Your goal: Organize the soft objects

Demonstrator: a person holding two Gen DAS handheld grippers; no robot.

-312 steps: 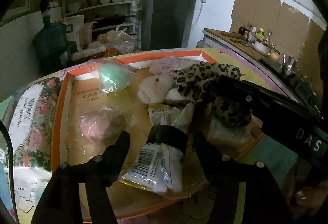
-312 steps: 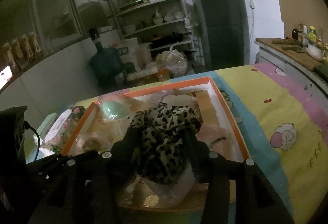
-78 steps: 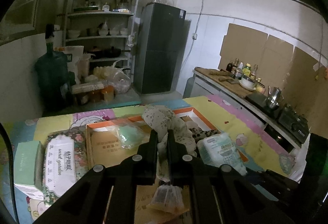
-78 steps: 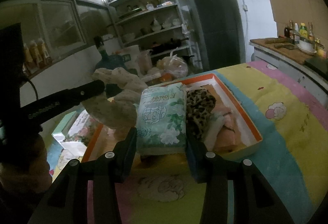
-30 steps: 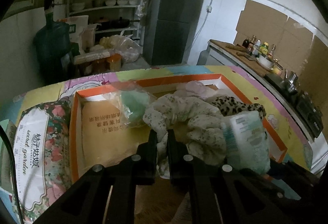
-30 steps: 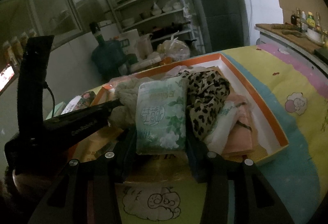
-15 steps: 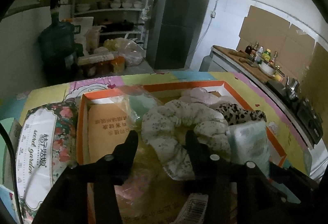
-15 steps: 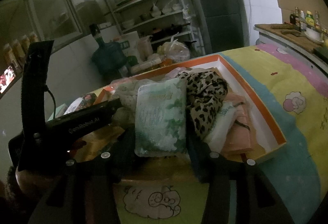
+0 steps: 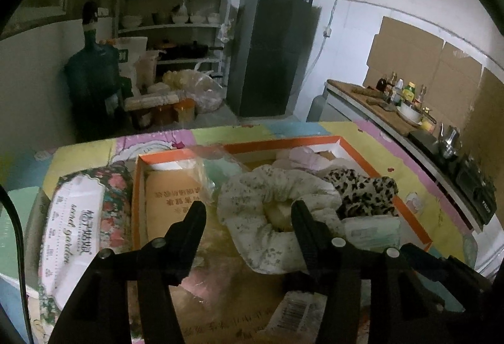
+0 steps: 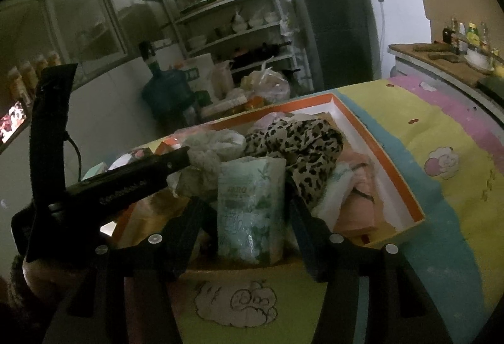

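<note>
An orange-rimmed cardboard box (image 9: 371, 171) on the patterned table holds soft things. A white floral ring-shaped cushion (image 9: 252, 218) lies in its middle, between the open jaws of my left gripper (image 9: 249, 211), which hold nothing. A leopard-print cloth (image 9: 362, 189) lies right of it, also in the right wrist view (image 10: 299, 139). A pale green tissue pack (image 10: 249, 205) stands at the box's near edge between the open jaws of my right gripper (image 10: 245, 208). The box rim (image 10: 378, 152) and the cushion (image 10: 208, 152) show there too.
A floral tissue pack (image 9: 82, 230) and a green box (image 9: 12, 224) lie left of the orange box. A bagged mint-green item (image 9: 217, 171) and a pink soft item (image 9: 302, 155) sit at the box's back. A shelf, fridge and counter stand behind.
My left gripper has opened and let the floral cushion drop into the box. My right gripper has opened and the tissue pack now stands loose between its jaws.
</note>
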